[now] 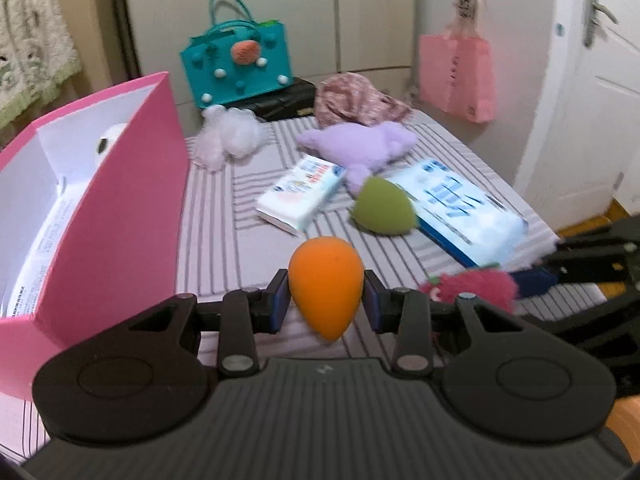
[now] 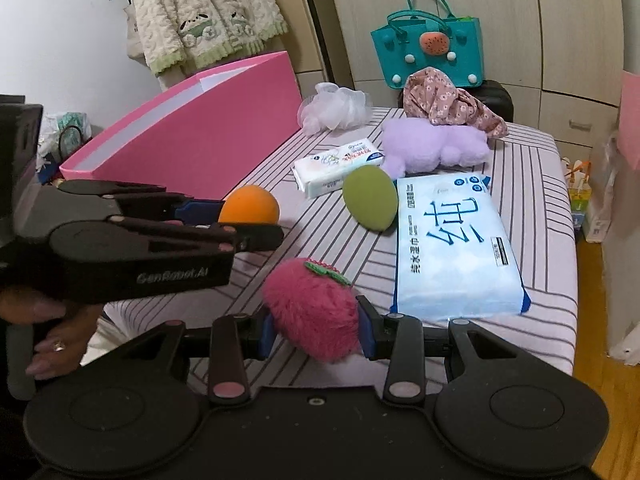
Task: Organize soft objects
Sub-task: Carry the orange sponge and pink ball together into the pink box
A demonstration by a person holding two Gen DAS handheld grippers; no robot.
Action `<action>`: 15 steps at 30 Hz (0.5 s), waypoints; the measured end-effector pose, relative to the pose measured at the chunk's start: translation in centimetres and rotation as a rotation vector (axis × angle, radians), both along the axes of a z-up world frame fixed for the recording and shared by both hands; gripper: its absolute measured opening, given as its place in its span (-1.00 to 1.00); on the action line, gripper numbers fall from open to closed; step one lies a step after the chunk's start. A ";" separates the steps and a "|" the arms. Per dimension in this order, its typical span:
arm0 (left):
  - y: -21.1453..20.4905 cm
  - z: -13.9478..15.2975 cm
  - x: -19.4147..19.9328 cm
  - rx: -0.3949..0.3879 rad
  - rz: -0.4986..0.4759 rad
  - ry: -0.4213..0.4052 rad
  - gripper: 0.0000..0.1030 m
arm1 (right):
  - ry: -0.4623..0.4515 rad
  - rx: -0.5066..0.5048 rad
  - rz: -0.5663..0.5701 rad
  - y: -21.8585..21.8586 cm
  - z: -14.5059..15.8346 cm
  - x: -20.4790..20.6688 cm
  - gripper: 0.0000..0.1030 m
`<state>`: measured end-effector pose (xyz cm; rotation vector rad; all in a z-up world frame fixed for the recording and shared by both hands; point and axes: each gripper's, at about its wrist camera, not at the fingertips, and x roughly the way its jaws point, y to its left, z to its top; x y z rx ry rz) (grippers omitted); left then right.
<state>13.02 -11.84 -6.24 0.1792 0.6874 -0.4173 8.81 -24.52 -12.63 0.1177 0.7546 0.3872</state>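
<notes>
Pinching an orange egg-shaped sponge [image 1: 326, 286] between the blue pads, my left gripper [image 1: 326, 300] has its jaws drawn in close on both sides of it, holding it clear above the striped bed [image 1: 224, 240], just beside the open pink box [image 1: 120, 208]. My right gripper [image 2: 316, 326] has its jaws closed on a fuzzy pink strawberry plush [image 2: 312, 312], lifted off the cover. Ahead on the bed lie a green egg-shaped sponge [image 1: 382, 206], a small tissue pack [image 1: 302, 192], a large blue-and-white wipes pack [image 2: 456, 252], a lilac plush [image 1: 360, 148], a white mesh puff [image 1: 230, 136] and a floral cloth [image 2: 448, 100]. A teal bag [image 1: 236, 64] stands at the far end.
</notes>
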 end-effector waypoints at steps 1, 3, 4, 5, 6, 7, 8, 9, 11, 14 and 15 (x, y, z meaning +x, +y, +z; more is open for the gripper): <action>0.0 0.1 -0.3 0.001 -0.014 0.007 -0.28 | 0.005 -0.002 0.002 0.1 0.1 -0.1 -0.14; 0.0 0.3 -0.7 0.002 -0.046 0.035 -0.28 | 0.022 0.001 0.010 0.1 0.3 -0.4 -0.14; 0.1 0.4 -0.8 0.000 -0.057 0.047 -0.28 | 0.030 0.000 0.011 0.1 0.3 -0.5 -0.14; 0.2 0.5 -1.0 -0.004 -0.075 0.064 -0.28 | 0.037 -0.004 0.011 0.2 0.4 -0.5 -0.14; 0.3 0.6 -1.1 -0.009 -0.090 0.075 -0.28 | 0.044 -0.008 0.011 0.3 0.6 -0.6 -0.14; 0.4 0.7 -1.4 -0.006 -0.111 0.078 -0.28 | 0.050 -0.010 0.012 0.4 0.7 -0.7 -0.14; 0.4 0.8 -1.6 0.004 -0.132 0.081 -0.28 | 0.055 -0.010 0.015 0.4 0.9 -0.8 -0.14; 0.4 1.0 -1.8 0.018 -0.157 0.089 -0.28 | 0.059 -0.011 0.016 0.6 1.1 -0.8 -0.14; 0.6 1.6 -2.1 0.030 -0.189 0.105 -0.28 | 0.059 -0.017 0.025 1.1 1.7 -1.1 -0.14; 1.3 2.7 -2.9 0.035 -0.201 0.110 -0.28 | 0.050 -0.021 0.033 1.9 2.8 -1.7 -0.14; 1.7 3.1 -3.1 0.037 -0.206 0.114 -0.28 | 0.048 -0.021 0.033 2.1 3.1 -1.8 -0.14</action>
